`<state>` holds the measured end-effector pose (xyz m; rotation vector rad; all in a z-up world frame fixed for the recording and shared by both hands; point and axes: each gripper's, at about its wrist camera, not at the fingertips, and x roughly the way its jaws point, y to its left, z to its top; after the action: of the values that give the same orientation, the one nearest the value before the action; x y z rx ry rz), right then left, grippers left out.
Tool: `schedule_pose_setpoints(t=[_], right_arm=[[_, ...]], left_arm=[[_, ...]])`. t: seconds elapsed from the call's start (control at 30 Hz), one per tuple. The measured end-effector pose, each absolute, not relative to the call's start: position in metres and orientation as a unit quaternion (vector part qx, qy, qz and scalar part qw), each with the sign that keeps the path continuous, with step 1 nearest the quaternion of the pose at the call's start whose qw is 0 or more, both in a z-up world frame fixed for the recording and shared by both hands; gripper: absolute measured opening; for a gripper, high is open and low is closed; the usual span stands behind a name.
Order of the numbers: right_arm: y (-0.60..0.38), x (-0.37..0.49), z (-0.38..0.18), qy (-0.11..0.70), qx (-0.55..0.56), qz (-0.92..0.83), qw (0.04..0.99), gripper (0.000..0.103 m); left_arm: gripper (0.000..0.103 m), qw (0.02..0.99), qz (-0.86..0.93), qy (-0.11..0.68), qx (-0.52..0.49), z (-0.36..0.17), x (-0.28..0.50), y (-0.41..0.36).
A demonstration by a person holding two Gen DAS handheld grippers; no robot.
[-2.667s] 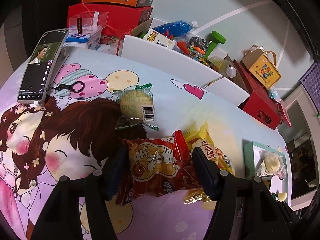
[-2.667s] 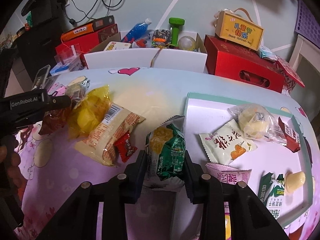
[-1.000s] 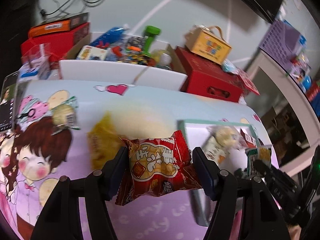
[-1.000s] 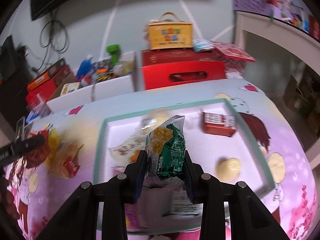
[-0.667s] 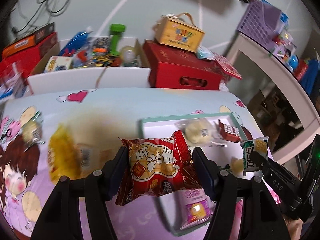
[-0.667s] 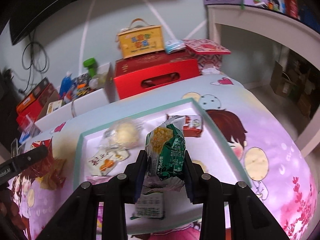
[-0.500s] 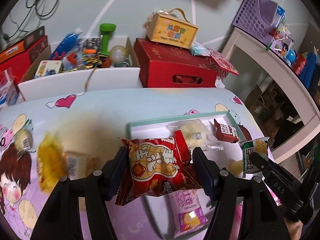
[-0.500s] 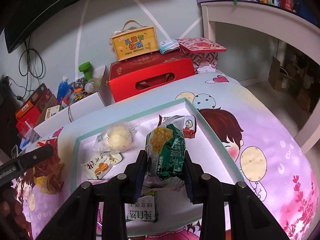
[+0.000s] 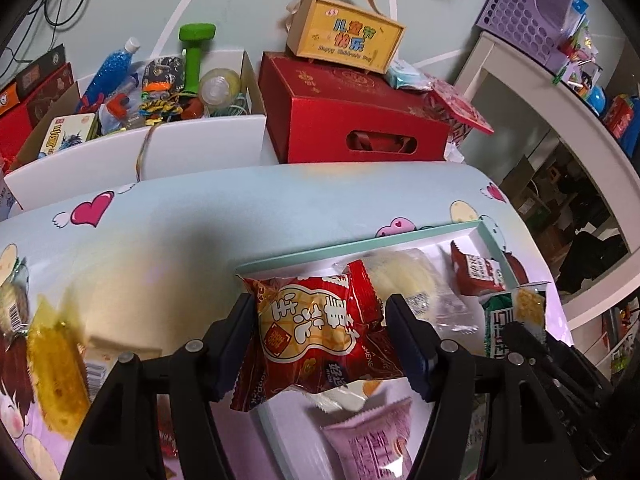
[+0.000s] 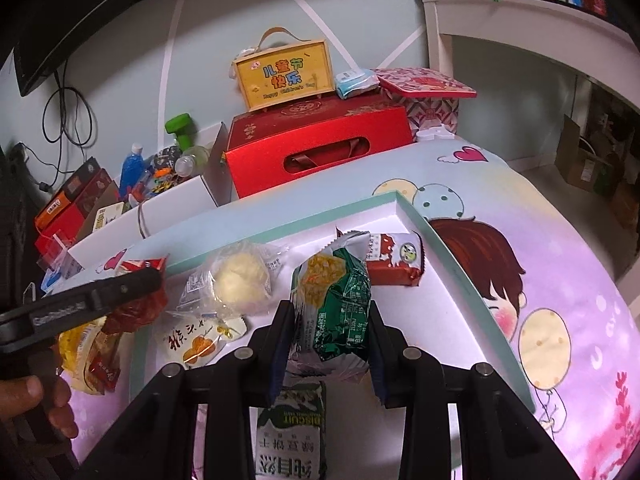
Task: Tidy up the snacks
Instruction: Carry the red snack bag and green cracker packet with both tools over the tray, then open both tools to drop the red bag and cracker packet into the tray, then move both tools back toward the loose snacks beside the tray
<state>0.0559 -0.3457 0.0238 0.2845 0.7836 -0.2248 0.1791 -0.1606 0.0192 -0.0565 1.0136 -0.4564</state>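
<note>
Midair, a red snack packet (image 9: pixel 320 332) sits clamped in the left gripper (image 9: pixel 320 344) over the near-left edge of a mint-rimmed tray (image 10: pixel 460 264), while the right gripper (image 10: pixel 328 336) pinches a green packet (image 10: pixel 332 304) above the tray's white floor, among wrapped snacks.

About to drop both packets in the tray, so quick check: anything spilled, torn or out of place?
Nothing torn or spilled. The only strays are a yellow packet and a few others on the tablecloth, outside the tray. The red packet and green packet look intact.
</note>
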Motion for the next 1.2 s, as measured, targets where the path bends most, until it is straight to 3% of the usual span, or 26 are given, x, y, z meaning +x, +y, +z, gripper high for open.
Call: schedule_pose_setpoints(t=[0.4,0.53,1.07,1.1,1.13,1.17,1.2], right_arm=[[-0.342,0.062,0.018,0.387,0.130,-0.109,0.907,0.037],[-0.339,0.063,0.019,0.389,0.122,-0.107,0.907,0.037],[-0.337,0.064,0.020,0.397,0.114,-0.116,0.903,0.038],[-0.337,0.064,0.020,0.398,0.113,-0.117,0.903,0.039],[-0.337,0.064,0.020,0.399,0.112,-0.119,0.902,0.051],[-0.338,0.064,0.020,0.399,0.111,-0.122,0.902,0.070],[-0.338,0.064,0.020,0.398,0.109,-0.125,0.902,0.075]], left_arm=[[0.070,0.842,-0.215,0.493,-0.033,0.007,0.187,-0.168],[0.076,0.841,-0.210,0.498,-0.034,0.006,0.185,-0.167],[0.086,0.848,-0.192,0.493,-0.033,0.018,0.177,-0.154],[0.087,0.848,-0.191,0.492,-0.032,0.018,0.177,-0.153],[0.090,0.849,-0.191,0.492,-0.032,0.018,0.177,-0.153],[0.090,0.850,-0.190,0.491,-0.031,0.018,0.176,-0.153],[0.090,0.852,-0.189,0.488,-0.029,0.018,0.175,-0.152]])
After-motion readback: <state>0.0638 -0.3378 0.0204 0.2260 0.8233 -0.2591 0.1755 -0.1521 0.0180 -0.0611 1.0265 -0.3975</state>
